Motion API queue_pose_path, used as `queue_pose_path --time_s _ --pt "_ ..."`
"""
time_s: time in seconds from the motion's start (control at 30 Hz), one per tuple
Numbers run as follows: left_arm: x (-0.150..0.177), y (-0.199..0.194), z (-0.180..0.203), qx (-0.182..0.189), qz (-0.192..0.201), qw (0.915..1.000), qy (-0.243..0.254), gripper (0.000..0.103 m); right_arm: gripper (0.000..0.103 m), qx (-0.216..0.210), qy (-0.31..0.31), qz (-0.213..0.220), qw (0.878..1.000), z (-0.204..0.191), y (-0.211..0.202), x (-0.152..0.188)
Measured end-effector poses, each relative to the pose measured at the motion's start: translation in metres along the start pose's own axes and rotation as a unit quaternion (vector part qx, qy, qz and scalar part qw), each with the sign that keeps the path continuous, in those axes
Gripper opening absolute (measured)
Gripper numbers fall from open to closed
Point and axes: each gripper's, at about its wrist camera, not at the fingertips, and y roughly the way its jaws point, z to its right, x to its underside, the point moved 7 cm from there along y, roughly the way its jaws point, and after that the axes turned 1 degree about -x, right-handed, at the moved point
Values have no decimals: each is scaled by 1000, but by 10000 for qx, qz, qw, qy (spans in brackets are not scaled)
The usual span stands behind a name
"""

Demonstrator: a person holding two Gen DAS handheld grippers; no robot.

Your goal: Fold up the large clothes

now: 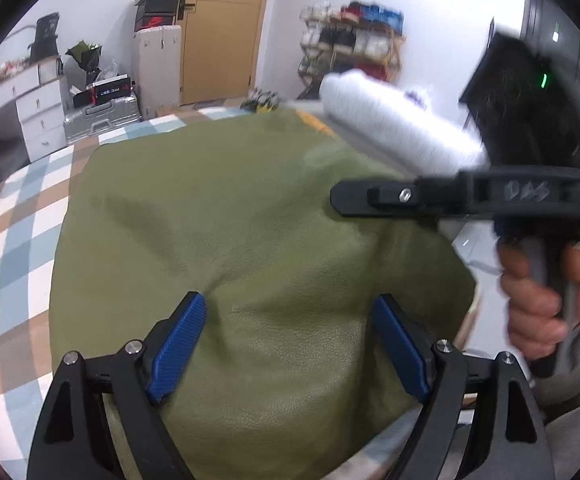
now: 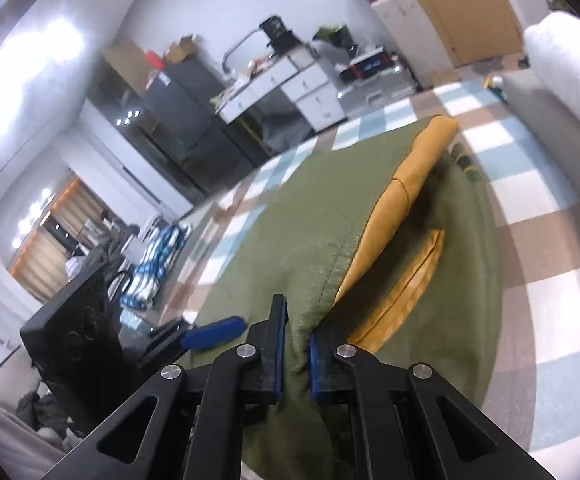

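while the right claw (image 2: 293, 354) pinches a raised fold of the green jacket (image 1: 226, 216), the left claw (image 1: 288, 344) hangs over it with its blue pads (image 1: 176, 350) spread apart. the jacket lies on a checked bedspread (image 1: 14, 248), its yellow lining (image 2: 403, 196) showing; beyond stands a white desk (image 1: 34, 100).

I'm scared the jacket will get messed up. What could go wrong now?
The right gripper pinches only a small bunch of the green jacket at its edge, so it might slip out. The left gripper is open and holds nothing, so the fold could slump. The yellow lining is showing and might end up bunched crooked.
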Motion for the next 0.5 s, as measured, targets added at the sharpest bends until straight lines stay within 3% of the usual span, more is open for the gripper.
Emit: queue_pose_path --time_s 0.17,0.23,0.3,0.33,0.5 --pt "1 -6 22 165 -100 9995 260 76 8 224 620 -349 9972 55 18 17" --pt "6 -4 36 342 -213 9980 497 54 9 200 587 -325 9975 53 14 16" --pt "12 3 49 583 -375 9956 629 18 15 288 522 -422 9973 49 17 15" --pt "15 8 52 652 -461 9947 646 14 20 302 538 -535 9967 49 16 16" --pt "21 24 51 831 -639 9933 487 12 25 -42 640 -882 9940 40 7 30"
